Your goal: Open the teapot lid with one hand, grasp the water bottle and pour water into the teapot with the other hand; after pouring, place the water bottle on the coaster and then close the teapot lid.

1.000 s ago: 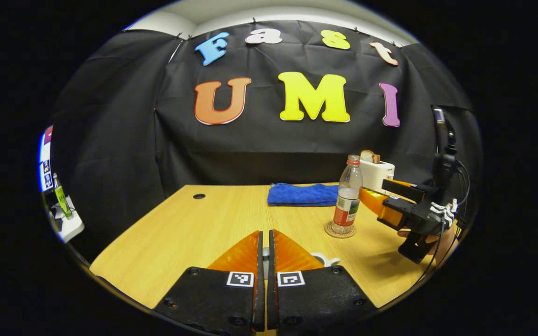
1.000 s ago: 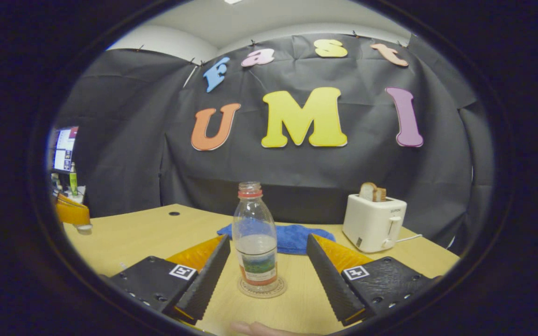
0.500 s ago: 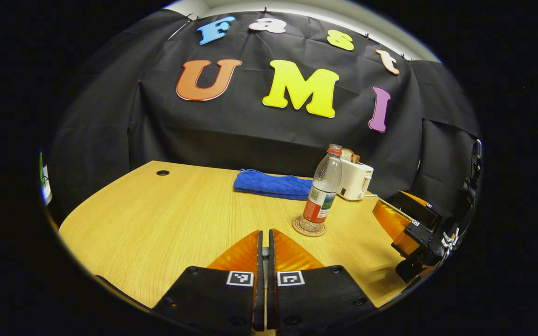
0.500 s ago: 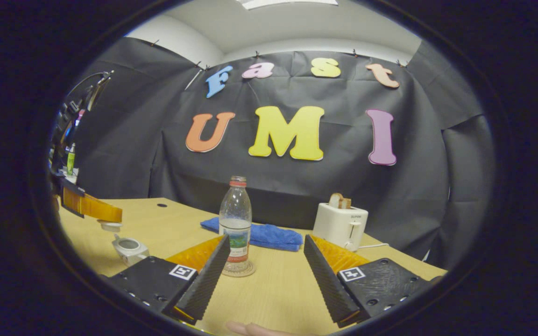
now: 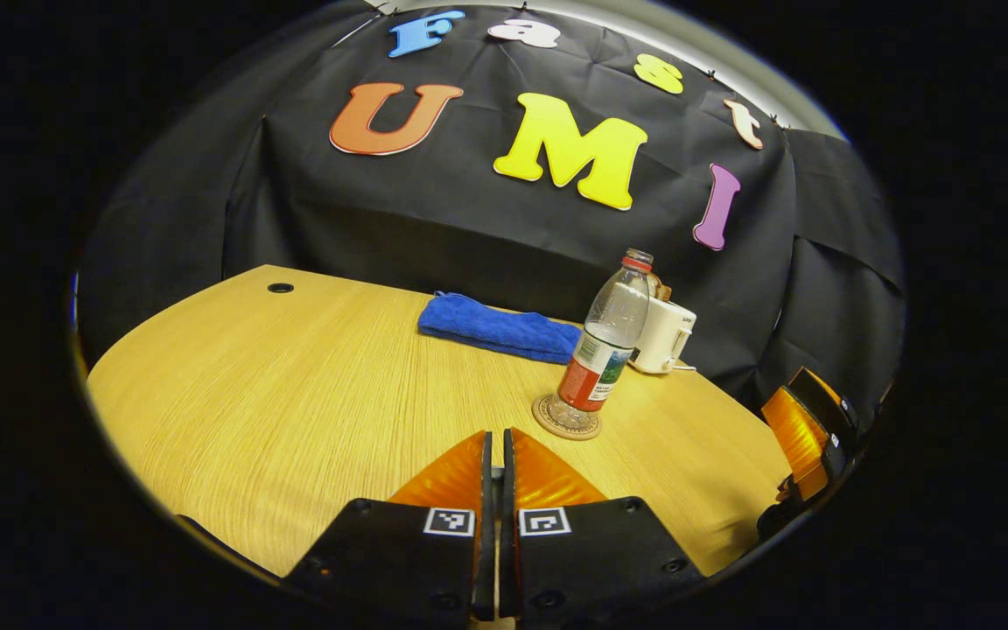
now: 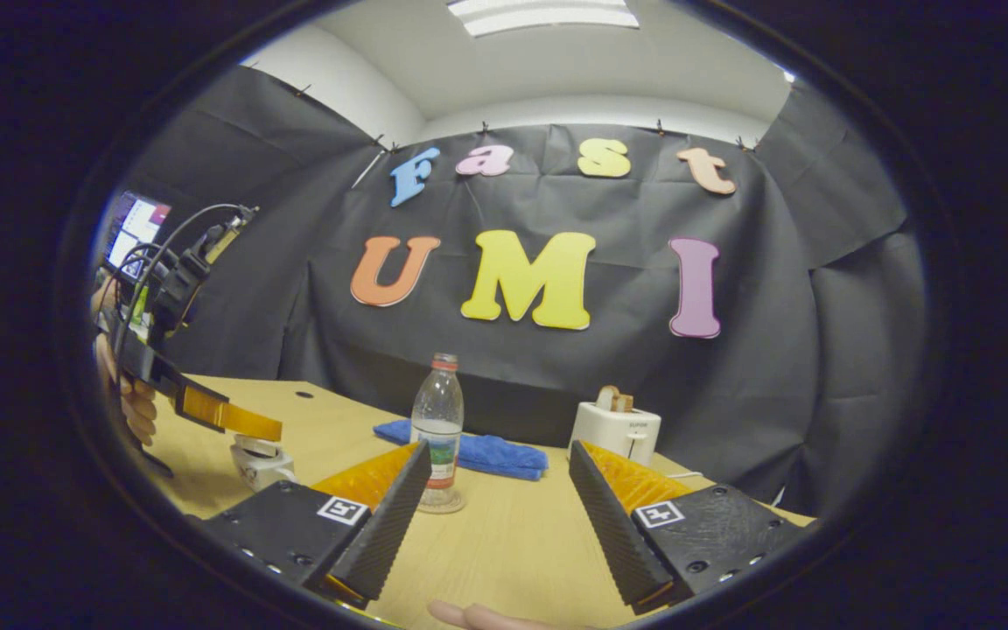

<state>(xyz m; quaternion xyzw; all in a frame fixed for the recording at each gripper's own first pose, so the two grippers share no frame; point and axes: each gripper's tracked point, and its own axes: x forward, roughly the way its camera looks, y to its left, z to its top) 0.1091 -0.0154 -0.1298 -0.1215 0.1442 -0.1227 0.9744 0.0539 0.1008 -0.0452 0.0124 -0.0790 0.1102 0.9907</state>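
Note:
The clear water bottle (image 5: pixel 605 346) with a red label stands upright on the round coaster (image 5: pixel 567 418), right of middle on the table. My left gripper (image 5: pixel 493 440) is shut, with a grey sliver of the teapot lid's knob pinched between its fingers. In the right gripper view the left gripper (image 6: pixel 266 430) hovers over the small white teapot (image 6: pixel 261 465), holding the lid (image 6: pixel 252 445) at its mouth; whether the lid is seated is unclear. My right gripper (image 6: pixel 498 448) is open and empty, well back from the bottle (image 6: pixel 438 420).
A blue cloth (image 5: pixel 500 325) lies behind the bottle and a white toaster (image 5: pixel 666 332) with bread stands at the back right. The table (image 5: pixel 294 394) has a cable hole (image 5: pixel 280 287) at the far left. A hand (image 6: pixel 132 402) holds the left gripper.
The right gripper has drawn back from the bottle, which stays on the coaster. The left gripper has carried the lid down over the teapot.

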